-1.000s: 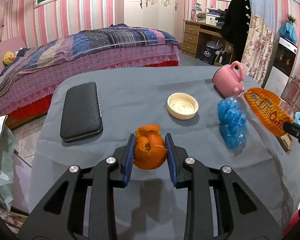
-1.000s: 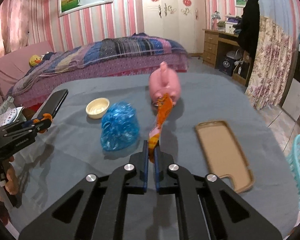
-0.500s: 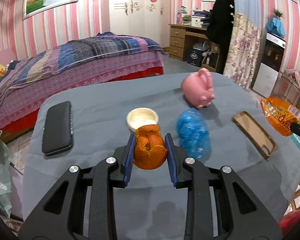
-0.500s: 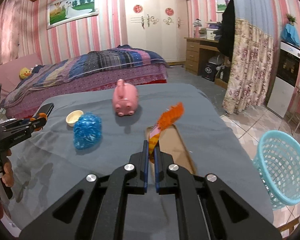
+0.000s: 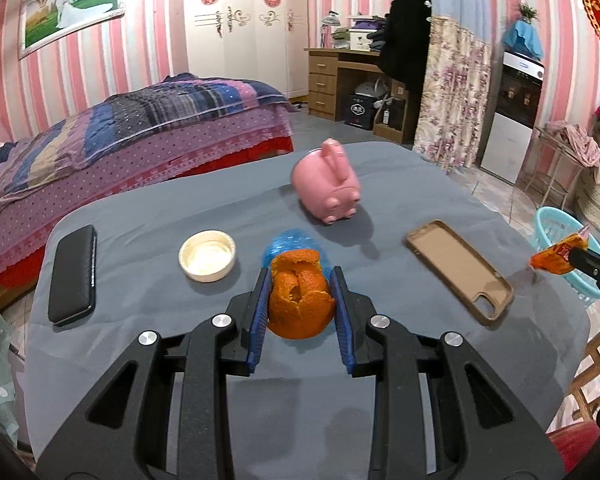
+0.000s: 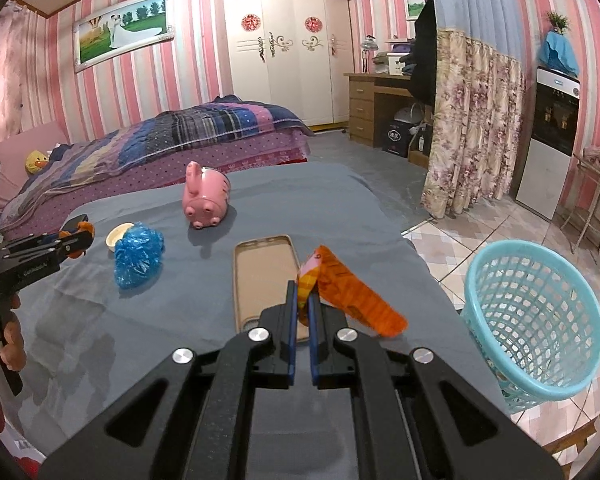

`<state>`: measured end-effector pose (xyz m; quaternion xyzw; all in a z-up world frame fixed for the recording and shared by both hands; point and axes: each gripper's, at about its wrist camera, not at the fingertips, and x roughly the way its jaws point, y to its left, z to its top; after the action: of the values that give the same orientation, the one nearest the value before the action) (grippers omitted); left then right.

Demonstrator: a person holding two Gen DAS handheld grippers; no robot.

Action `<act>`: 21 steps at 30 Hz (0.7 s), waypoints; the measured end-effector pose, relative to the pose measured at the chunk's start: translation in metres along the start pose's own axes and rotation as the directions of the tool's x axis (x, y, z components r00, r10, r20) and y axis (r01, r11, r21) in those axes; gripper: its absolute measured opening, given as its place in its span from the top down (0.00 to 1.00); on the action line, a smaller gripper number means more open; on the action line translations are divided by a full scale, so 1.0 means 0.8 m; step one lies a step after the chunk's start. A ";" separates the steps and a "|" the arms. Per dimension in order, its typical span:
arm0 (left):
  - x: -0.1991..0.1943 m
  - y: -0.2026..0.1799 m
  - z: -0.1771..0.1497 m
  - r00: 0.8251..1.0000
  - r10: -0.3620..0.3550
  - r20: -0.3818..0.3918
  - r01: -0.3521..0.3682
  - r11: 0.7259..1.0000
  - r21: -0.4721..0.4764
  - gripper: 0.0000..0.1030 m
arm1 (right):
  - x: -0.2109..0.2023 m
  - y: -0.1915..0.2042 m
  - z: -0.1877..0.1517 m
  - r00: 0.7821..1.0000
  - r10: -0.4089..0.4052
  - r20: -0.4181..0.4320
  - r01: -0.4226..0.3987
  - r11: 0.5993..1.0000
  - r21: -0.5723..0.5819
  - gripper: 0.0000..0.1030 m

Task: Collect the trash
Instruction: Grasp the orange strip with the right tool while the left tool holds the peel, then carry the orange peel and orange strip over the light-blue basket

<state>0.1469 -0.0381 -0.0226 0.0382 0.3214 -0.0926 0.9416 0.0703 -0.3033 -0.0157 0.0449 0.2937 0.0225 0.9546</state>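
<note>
Both grippers are clamped: left gripper (image 5: 300,312) squeezes soft, light orange peel (image 5: 300,304) sidewise, right gripper (image 6: 303,312) pinches a thin, crinkly wrapper (image 6: 352,292) edge.

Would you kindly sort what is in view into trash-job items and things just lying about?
Job:
- orange peel, in left gripper
- orange wrapper, in right gripper
- blue plastic wad
- basket

Lying about:
- pink piggy bank
- phone case
- black case
- white lid

Both claws swung rightward across the table (image 5: 148,216): left claw (image 5: 301,296) carried the orange peel (image 5: 300,304) from near the black case toward the phone case (image 5: 456,264), right claw (image 6: 303,300) brought the orange wrapper (image 6: 352,292) near the blue basket (image 6: 536,320).
</note>
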 end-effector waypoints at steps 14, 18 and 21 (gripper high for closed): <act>0.006 -0.044 0.012 1.000 -0.020 0.003 0.020 0.999 0.042 0.72 | -0.004 -0.041 -0.009 1.000 -0.017 0.002 0.017 1.000 0.026 0.95; 0.008 -0.058 0.017 1.000 -0.028 0.005 0.027 0.998 0.050 0.72 | -0.004 -0.057 -0.012 1.000 -0.024 0.003 0.024 0.999 0.038 0.95; 0.010 -0.072 0.021 0.999 -0.035 0.011 0.034 0.998 0.060 0.72 | -0.004 -0.069 -0.015 0.999 -0.035 0.004 0.035 0.998 0.046 0.95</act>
<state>0.1520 -0.0977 -0.0150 0.0604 0.3134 -0.1187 0.9402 0.0618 -0.3577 -0.0288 0.0618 0.2927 -0.0012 0.9542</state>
